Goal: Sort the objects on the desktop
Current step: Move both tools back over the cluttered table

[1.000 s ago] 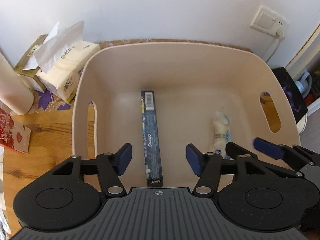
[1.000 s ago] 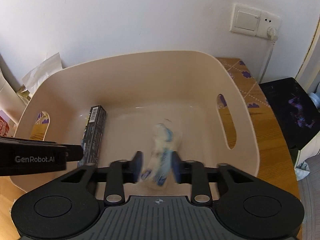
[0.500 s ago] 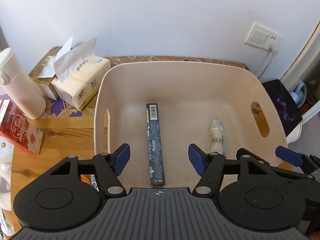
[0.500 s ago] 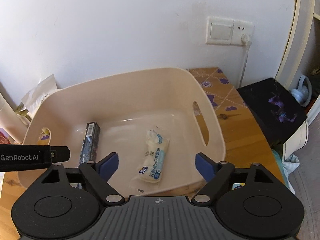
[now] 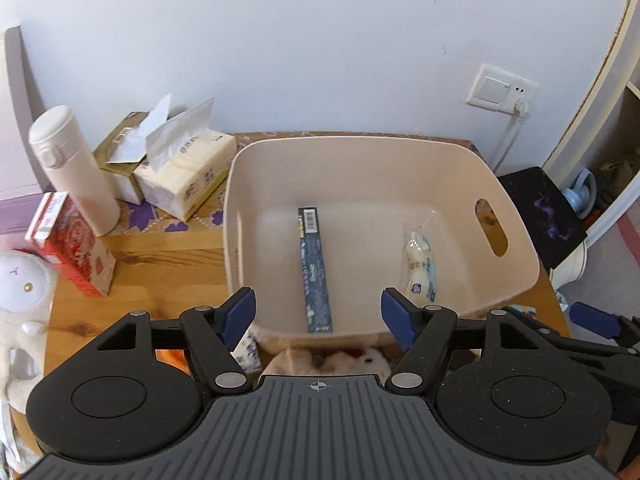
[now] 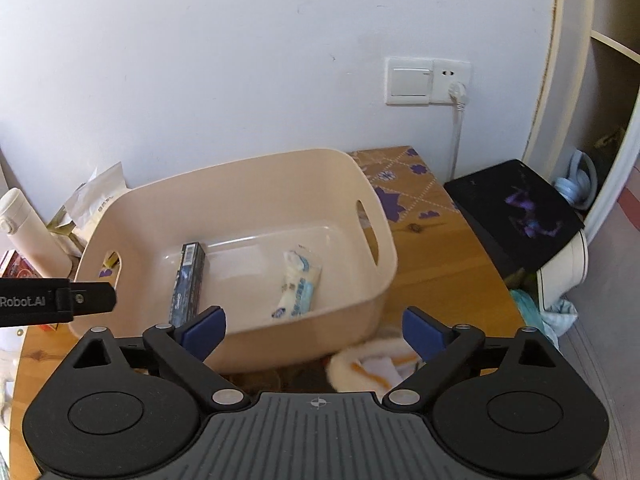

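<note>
A beige plastic bin [image 5: 516, 240] [image 6: 384, 280] stands on the wooden desk. Inside it lie a long dark blue box [image 5: 314, 268] [image 6: 188, 280] and a white snack packet [image 5: 420, 268] [image 6: 298, 284]. My left gripper [image 5: 318, 316] is open and empty, held back above the bin's near edge. My right gripper [image 6: 314, 332] is open and empty, also above the near edge. A plush toy [image 5: 336, 360] [image 6: 372, 360] lies on the desk just in front of the bin, under both grippers.
Left of the bin stand tissue packs [image 5: 184, 176], a white thermos [image 5: 72, 168], a red box [image 5: 68, 244] and a white plush [image 5: 20, 292]. A black panel [image 6: 520, 212] leans beside the desk's right edge. The wall is close behind.
The right gripper opened and let the snack packet drop into the bin. Both grippers pulled back and up from the bin, so more of the desk shows.
</note>
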`<state>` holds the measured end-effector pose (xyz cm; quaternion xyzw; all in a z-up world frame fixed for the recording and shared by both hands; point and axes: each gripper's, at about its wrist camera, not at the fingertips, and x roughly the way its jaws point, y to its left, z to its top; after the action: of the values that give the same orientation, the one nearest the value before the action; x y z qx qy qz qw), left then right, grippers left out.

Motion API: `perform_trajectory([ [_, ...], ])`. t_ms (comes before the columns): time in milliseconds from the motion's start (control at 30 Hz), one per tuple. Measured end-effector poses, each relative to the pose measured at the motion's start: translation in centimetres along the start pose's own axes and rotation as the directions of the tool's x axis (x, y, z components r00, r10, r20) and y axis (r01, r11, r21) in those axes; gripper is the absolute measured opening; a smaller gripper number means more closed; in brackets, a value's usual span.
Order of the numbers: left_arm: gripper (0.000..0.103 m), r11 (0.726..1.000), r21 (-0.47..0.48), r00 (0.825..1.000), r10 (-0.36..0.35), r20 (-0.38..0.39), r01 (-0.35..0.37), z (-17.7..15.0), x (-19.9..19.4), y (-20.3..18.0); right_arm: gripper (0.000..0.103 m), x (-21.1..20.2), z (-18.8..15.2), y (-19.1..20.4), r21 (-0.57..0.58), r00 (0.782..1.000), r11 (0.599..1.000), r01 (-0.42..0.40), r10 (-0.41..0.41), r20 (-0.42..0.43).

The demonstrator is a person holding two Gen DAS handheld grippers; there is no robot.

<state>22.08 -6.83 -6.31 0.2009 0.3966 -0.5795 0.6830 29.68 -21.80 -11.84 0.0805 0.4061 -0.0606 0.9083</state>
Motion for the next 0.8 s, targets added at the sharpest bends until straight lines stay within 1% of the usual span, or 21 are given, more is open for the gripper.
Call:
perform_trajectory([
  [233,0.071,1.000,-0.010,1.000,0.004,0.010,-0.004,-2.3,-2.2,1.3,0.103,-2.5,-1.6,-0.3,-0.015,1.000,1.000,0.019,-0.019,0.011],
  [400,0.071,1.000,-0.008,1.000,0.011,0.015,-0.010,-4.1,-3.6,2.1,0.103,-3.6,-3.2,-0.2,-0.028,1.000,0.999,0.023,-0.023,-0.001],
  [567,0.071,1.000,-0.022,1.000,-0.004,0.005,0.004,-6.1,-4.6,3.1,0.103,-4.2,-5.3,-0.1,-0.053,0.999,0.998,0.034,-0.036,-0.023],
  [800,0.071,0.999,-0.038,1.000,0.006,-0.027,-0.007,-9.7,-5.1,4.7,0.103,-4.4,-7.9,-0.4,-0.080,0.997,0.996,0.031,-0.037,-0.075],
])
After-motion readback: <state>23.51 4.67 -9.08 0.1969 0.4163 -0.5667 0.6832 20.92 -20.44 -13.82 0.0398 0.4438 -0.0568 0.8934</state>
